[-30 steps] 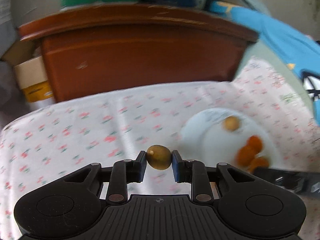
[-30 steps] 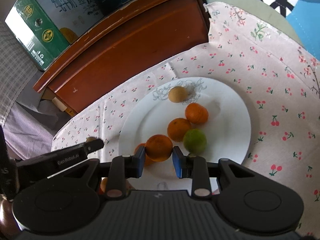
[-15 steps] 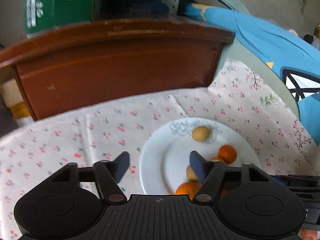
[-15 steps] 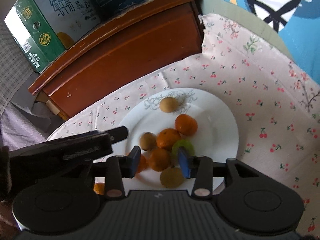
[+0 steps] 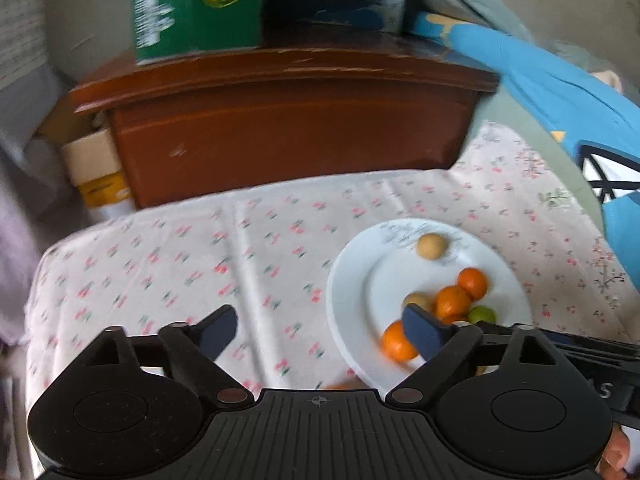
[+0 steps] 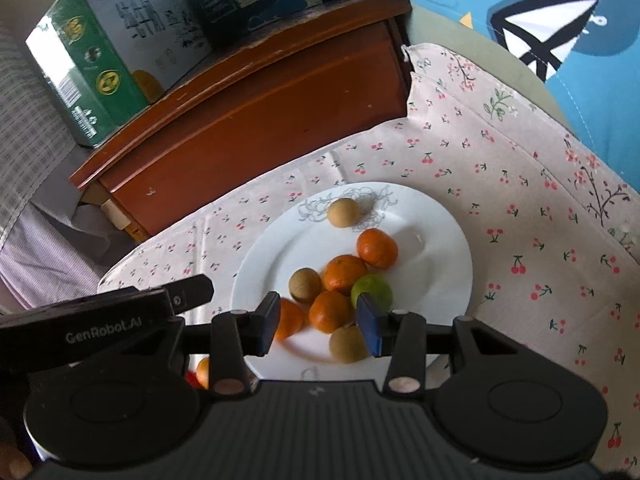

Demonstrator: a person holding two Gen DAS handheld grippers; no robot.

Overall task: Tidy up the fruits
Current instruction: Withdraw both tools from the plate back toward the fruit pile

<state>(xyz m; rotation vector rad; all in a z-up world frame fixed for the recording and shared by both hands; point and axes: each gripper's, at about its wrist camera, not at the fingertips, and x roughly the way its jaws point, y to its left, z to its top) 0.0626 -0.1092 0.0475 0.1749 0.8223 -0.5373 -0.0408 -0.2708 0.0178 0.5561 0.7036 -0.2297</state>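
Observation:
A white plate (image 6: 440, 240) on the cherry-print cloth holds several oranges, a green citrus (image 6: 372, 290) and three round tan fruits (image 6: 306, 284). My right gripper (image 6: 318, 320) hovers over the plate's near side. Its jaws stand apart around an orange (image 6: 330, 312) that rests on the plate, and the pads do not press on it. My left gripper (image 5: 320, 324) is opening wide with nothing between its jaws, above the cloth left of the plate (image 5: 344, 280). One of its fingers (image 6: 188, 296) shows in the right wrist view. Another orange (image 6: 203, 372) lies off the plate.
A dark wooden cabinet (image 6: 260, 120) stands behind the cloth, with a green carton (image 6: 92, 72) and a blue box on top. Blue fabric (image 6: 560, 20) lies to the right. A person's checked shirt (image 6: 24, 160) fills the left edge.
The left gripper let go of its tan-green fruit, now on the plate, spread its jaws and drew back to the left. The right gripper released its orange onto the plate.

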